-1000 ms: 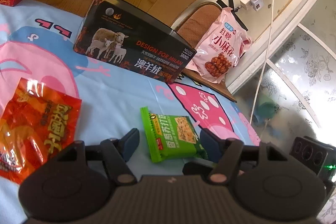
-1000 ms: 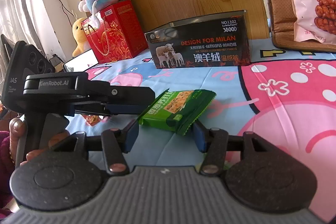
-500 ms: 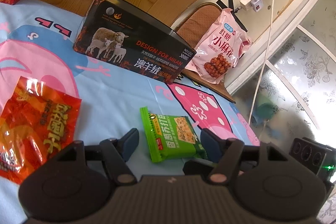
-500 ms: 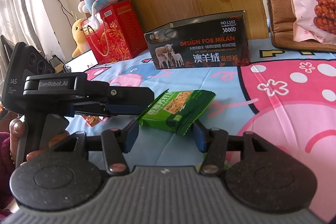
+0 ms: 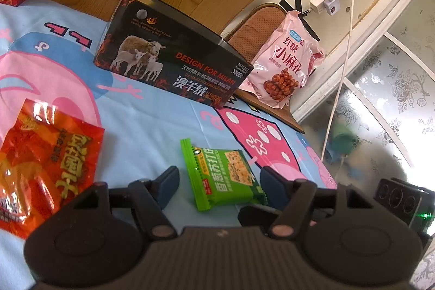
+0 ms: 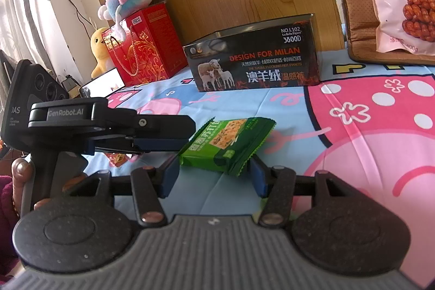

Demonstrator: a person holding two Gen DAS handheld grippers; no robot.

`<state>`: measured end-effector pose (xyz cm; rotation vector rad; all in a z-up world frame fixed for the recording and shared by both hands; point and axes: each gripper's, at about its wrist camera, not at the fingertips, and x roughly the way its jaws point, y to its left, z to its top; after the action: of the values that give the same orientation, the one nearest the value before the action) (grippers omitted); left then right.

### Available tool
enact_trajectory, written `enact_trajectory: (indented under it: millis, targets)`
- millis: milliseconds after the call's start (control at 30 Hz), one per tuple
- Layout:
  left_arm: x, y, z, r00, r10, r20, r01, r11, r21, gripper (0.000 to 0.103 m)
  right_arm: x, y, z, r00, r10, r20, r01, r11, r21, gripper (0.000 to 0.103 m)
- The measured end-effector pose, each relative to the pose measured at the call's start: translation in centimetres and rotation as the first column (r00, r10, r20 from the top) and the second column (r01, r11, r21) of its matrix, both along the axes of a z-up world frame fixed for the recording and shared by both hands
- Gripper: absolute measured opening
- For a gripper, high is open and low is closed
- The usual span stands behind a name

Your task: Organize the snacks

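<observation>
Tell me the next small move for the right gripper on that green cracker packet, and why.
Probably ease the right gripper slightly forward, then close. Its jaws are open with the green cracker packet lying flat on the sheet just ahead, only its near corner between the fingertips. The left gripper is also open around it, so only one should take it.
</observation>
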<state>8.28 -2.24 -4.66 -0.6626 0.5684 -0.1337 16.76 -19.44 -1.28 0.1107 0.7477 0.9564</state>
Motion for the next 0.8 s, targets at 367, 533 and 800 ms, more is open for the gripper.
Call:
enact_trajectory:
  millis: [367,533,800]
  targets:
    - [0.00,-0.13,0.03,1.000,0.000,0.001,0.000,1.000,0.002,0.070,0.00,-0.01,-0.01,1.000,0.000,0.004,0.000,1.000,0.002,0.058]
    - [0.00,-0.15,0.03,1.000,0.000,0.001,0.000,1.000,0.002,0.070,-0.02,0.01,-0.02,1.000,0.000,0.004,0.000,1.000,0.002,0.058]
    - [0.02,-0.15,0.00,1.000,0.001,0.001,-0.001,1.000,0.003,0.070,-0.01,0.00,-0.03,1.000,0.000,0.005,0.000,1.000,0.003,0.059]
